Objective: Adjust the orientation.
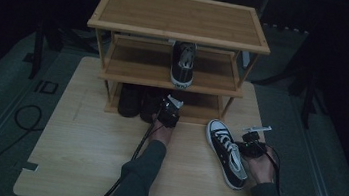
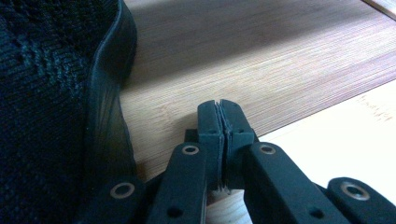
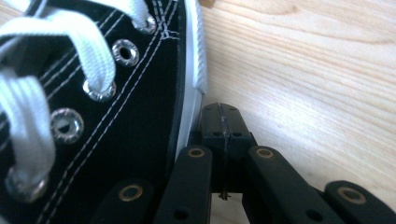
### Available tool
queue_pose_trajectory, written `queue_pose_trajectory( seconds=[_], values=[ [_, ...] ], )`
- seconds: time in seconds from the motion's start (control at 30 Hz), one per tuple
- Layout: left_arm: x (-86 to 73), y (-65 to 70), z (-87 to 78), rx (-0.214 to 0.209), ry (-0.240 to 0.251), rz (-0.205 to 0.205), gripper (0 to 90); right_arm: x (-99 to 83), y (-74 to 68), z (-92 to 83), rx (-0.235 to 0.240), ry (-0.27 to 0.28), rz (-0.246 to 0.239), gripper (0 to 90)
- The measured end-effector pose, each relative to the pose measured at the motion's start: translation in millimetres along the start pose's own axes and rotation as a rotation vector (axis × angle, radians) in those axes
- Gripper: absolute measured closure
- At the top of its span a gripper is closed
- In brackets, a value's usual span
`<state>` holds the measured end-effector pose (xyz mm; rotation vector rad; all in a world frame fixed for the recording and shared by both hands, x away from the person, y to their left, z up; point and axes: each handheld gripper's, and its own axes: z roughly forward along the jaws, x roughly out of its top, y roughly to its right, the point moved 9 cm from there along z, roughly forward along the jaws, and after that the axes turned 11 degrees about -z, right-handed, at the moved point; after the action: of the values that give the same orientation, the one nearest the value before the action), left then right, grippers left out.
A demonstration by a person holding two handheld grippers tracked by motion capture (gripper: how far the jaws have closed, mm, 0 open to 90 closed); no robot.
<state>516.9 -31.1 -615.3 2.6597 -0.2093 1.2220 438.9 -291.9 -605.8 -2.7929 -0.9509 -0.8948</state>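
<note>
left fingers (image 2: 219, 122) clenched beside dark shoe (image 2: 56, 107) | right fingers (image 3: 222, 126) clenched against sneaker (image 3: 116, 121) | rack (image 1: 182, 16) ahead

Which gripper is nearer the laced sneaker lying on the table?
Right. The right gripper sits against the laced sneaker; the left gripper is over by the shoe rack.

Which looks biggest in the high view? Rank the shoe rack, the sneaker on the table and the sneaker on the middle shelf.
1. Shoe rack, by far the largest.
2. Sneaker on the table.
3. Sneaker on the middle shelf. It looks smaller, but it sits farther from the camera and is partly hidden under the top shelf, so the two sneakers may match.
</note>
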Motion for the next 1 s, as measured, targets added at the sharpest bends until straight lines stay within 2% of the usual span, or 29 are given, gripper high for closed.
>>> queue_pose_trajectory(
  seconds=[0.37, 0.5, 0.7, 0.77, 0.83, 1.0],
  values=[
    [0.0, 0.0, 0.0, 0.001, 0.000, 0.000, 88.3, 13.5, -9.2, 9.4, 0.040, 0.006, -0.043, 90.0],
    [0.0, 0.1, 0.0, 0.001, 0.000, 0.001, 88.3, 15.6, -9.7, 9.3, 0.068, 0.017, -0.037, 90.0],
    [0.0, 0.0, -0.1, 0.000, 0.000, -0.002, 88.3, 15.2, -8.4, 12.1, 0.086, 0.011, -0.068, 88.3],
    [0.0, 0.0, -0.1, 0.000, -0.001, -0.002, 88.3, 15.1, -6.8, 8.9, 0.081, 0.020, -0.068, 84.4],
    [0.0, 0.0, -0.1, 0.000, 0.000, -0.003, 88.3, 16.6, -6.0, 1.1, 0.097, 0.046, -0.060, 81.8],
    [0.0, 0.0, -0.1, 0.001, 0.000, -0.002, 88.2, 23.3, -3.7, -25.2, 0.084, 0.105, -0.077, 79.9]
  ],
)
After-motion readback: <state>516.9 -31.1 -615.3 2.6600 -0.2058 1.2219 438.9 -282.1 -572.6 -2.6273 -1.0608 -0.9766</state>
